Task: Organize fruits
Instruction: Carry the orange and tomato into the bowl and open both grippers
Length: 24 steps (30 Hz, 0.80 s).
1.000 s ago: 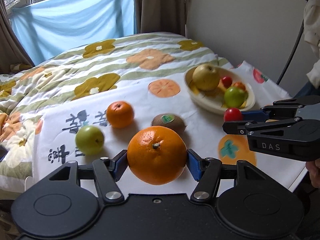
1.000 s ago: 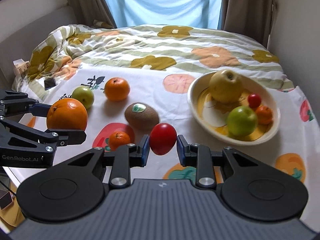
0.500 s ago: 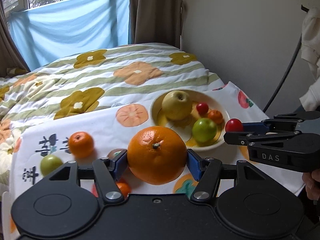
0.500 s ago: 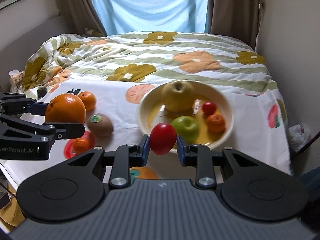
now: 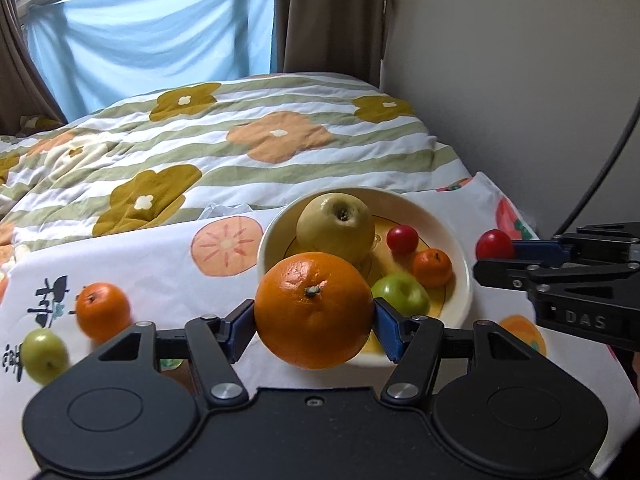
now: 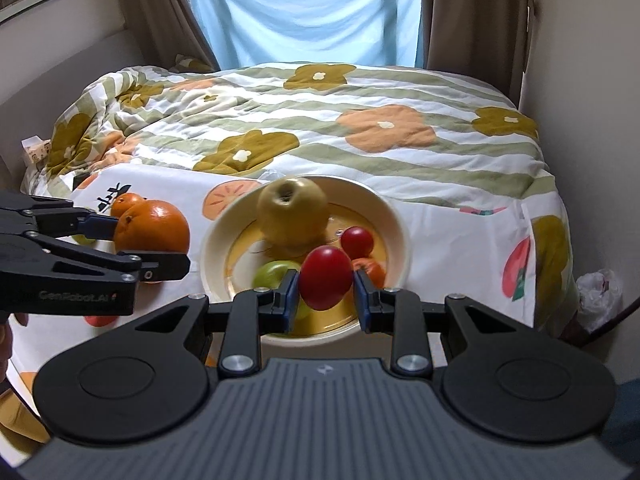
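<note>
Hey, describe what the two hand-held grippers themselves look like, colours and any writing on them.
Both are matte black plastic with silver screws, linked finger bars and blue pads at the tips. The left hand-held gripper reads "GenRobot.AI" on its side in the right wrist view; the right hand-held gripper reads "DAS" and has a ribbed grey top.

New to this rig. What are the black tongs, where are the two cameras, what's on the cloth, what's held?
No robot: a person holds one tool per hand, each with a fisheye camera looking along its fingers. In the left view, the left tongs are shut on a large orange. In the right view, the right tongs are shut on a red tomato-like fruit. Each tool shows at the edge of the other's view. On the fruit-print cloth: a cream bowl holding a yellow apple and smaller fruit, plus a loose mandarin and a small green fruit.
</note>
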{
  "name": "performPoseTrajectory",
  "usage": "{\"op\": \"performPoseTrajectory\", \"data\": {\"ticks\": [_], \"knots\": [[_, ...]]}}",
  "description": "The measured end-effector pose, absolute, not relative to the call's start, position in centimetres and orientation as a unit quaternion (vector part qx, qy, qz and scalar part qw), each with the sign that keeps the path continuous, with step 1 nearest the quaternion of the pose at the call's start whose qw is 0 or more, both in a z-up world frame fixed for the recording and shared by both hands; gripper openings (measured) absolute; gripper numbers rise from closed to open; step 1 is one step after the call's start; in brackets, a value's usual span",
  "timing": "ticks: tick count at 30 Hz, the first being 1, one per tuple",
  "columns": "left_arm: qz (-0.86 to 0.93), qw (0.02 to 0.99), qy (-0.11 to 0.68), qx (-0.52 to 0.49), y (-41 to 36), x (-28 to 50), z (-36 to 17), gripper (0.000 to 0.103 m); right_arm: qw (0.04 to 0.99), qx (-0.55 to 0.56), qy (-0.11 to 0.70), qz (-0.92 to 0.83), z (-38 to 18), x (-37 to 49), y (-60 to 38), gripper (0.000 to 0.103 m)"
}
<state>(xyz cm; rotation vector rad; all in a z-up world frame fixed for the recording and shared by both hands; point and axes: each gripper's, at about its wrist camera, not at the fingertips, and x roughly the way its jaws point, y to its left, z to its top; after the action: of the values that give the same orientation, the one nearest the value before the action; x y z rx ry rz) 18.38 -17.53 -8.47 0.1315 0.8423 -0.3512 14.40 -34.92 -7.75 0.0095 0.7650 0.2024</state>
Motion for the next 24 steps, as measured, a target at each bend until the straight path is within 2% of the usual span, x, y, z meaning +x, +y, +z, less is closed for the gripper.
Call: {"op": "performPoseTrajectory", "data": {"ticks": [19, 20, 22, 23, 24], "knots": [[-0.141, 0.882, 0.443, 0.074, -20.2, 23.3, -12.4, 0.067, 0.917, 0.019, 0.384, 0.104, -10.1, 17.2, -38.0, 0.044], [-0.141, 0.882, 0.442, 0.076, -20.3, 23.2, -12.4, 0.069, 0.917, 0.021, 0.384, 0.105, -10.1, 17.3, -38.0, 0.044], [-0.139, 0.891, 0.425, 0.08, -20.3, 22.7, -11.7, 0.085, 0.917, 0.02, 0.384, 0.105, -10.2, 17.3, -38.1, 0.044], [-0.139, 0.895, 0.417, 0.08, -20.4, 22.5, -11.3, 0.097, 0.917, 0.019, 0.383, 0.106, -10.2, 17.4, -38.1, 0.044], [-0.139, 0.898, 0.41, 0.077, -20.2, 22.3, -10.9, 0.099, 0.918, 0.019, 0.382, 0.107, -10.2, 17.5, -38.1, 0.044]]}}
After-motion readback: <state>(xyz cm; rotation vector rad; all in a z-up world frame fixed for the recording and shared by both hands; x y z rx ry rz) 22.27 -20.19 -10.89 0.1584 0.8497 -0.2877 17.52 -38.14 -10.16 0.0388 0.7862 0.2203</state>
